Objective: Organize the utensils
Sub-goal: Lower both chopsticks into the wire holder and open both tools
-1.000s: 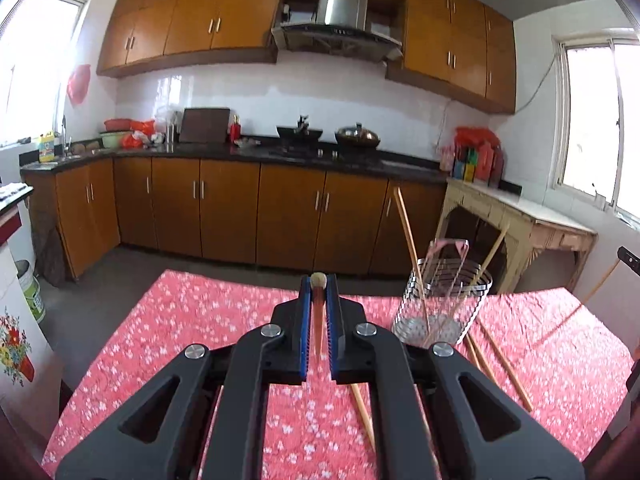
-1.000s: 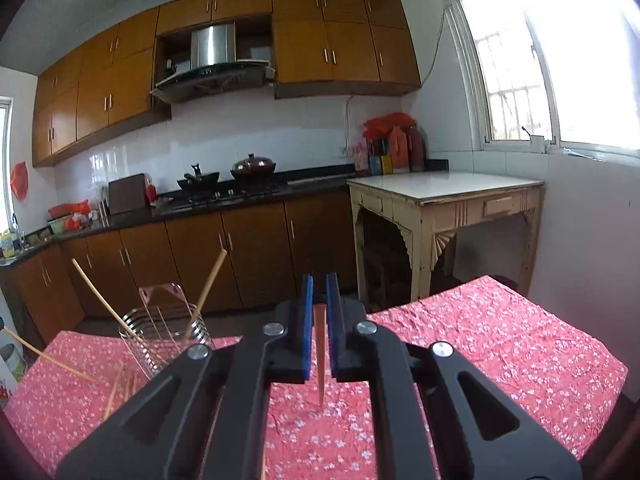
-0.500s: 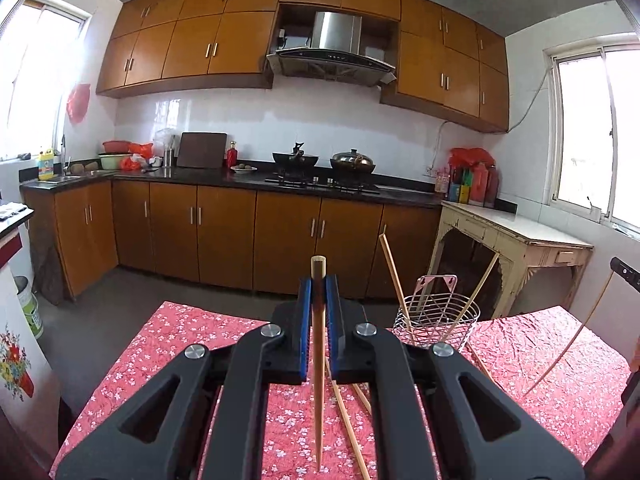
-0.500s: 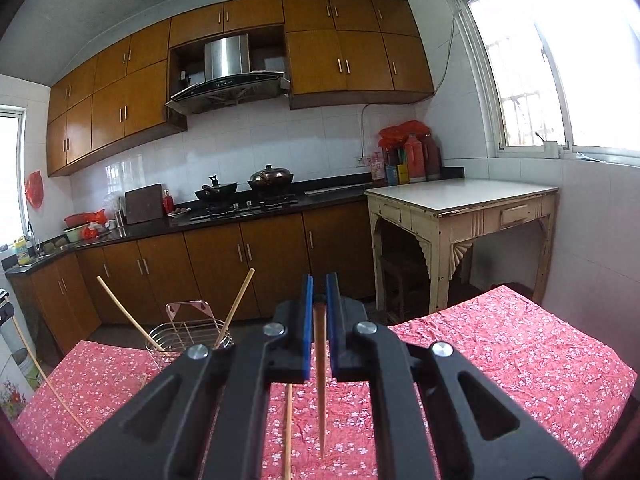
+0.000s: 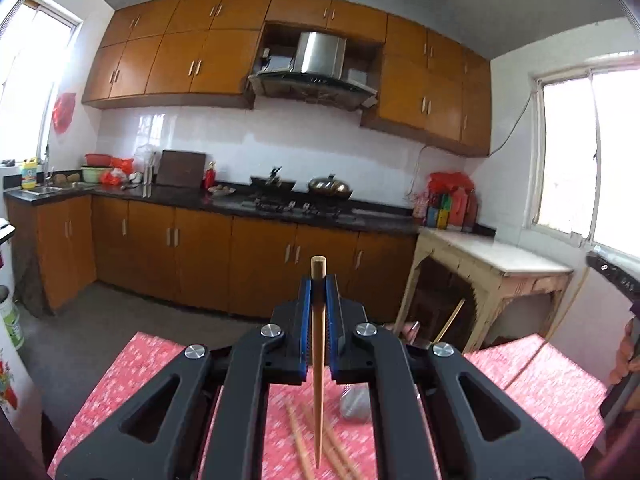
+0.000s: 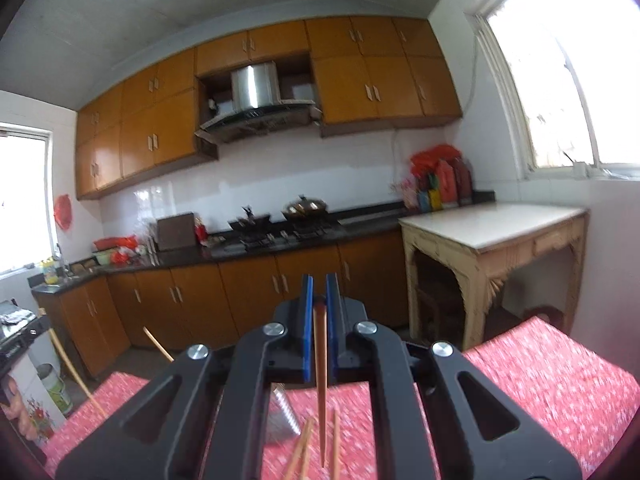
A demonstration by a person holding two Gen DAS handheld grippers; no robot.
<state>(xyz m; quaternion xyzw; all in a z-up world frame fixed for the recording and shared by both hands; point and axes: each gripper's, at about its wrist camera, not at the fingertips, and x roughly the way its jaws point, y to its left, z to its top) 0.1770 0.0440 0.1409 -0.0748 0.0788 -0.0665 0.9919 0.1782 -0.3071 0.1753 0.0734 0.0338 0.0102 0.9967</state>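
My left gripper (image 5: 319,280) is shut on a wooden chopstick (image 5: 318,360) that hangs tip down above the red floral tablecloth (image 5: 132,372). Loose chopsticks (image 5: 298,440) lie blurred on the cloth beneath it. The wire basket (image 5: 354,404) is mostly hidden behind the gripper body, with one chopstick (image 5: 450,326) leaning out of it. My right gripper (image 6: 319,288) is shut on a second chopstick (image 6: 320,360), also tip down, over more loose chopsticks (image 6: 304,452). The basket (image 6: 284,408) shows only as a blurred patch below the jaws.
A cream side table (image 6: 492,228) stands at the right, beyond the tablecloth's far edge. Brown cabinets and a dark counter (image 5: 240,204) run along the back wall. A hand (image 5: 624,356) holding the other gripper shows at the left wrist view's right edge.
Both grippers have risen, each carrying its chopstick. The table and basket have dropped low in both views, and the basket is now largely hidden behind the gripper bodies.
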